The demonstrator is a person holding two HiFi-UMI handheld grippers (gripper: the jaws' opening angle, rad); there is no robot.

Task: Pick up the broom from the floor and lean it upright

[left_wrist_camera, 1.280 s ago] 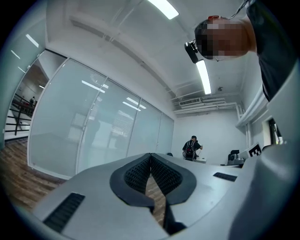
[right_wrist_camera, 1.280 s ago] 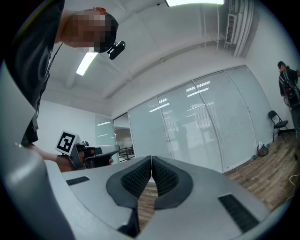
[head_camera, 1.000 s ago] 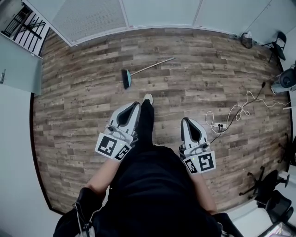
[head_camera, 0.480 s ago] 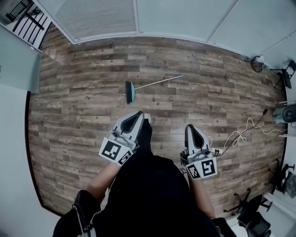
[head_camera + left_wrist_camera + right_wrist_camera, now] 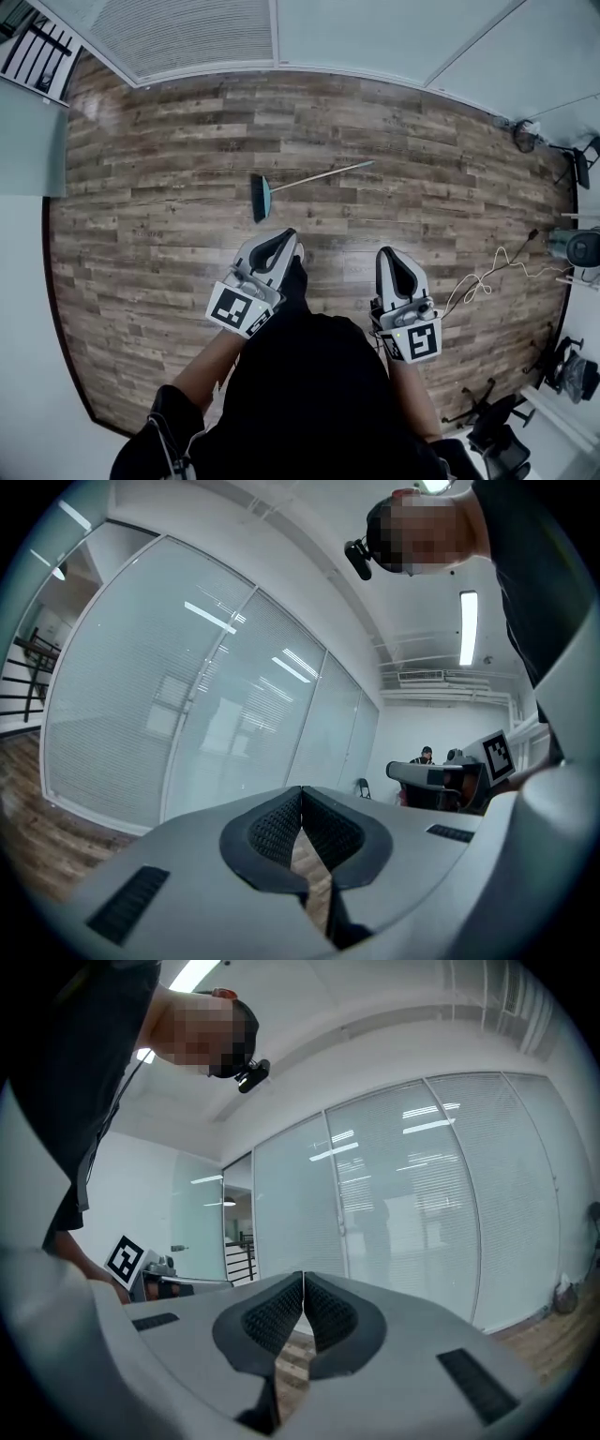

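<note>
The broom [image 5: 314,175] lies flat on the wood floor [image 5: 141,234] ahead of the person. Its teal head is on the left and its thin handle runs off to the right, toward the glass wall [image 5: 375,37]. The left gripper [image 5: 286,234] and the right gripper [image 5: 384,253] are held level in front of the body. Each has its jaws closed pad to pad with nothing between them.

The step in hand looks like the approach. To do it well, both jaws should open before the grippers go down. The jaws should close across the handle, not along it, with one grip near the head and the other further up. The handle end can then be raised while the head stays on the floor as a pivot.
</note>
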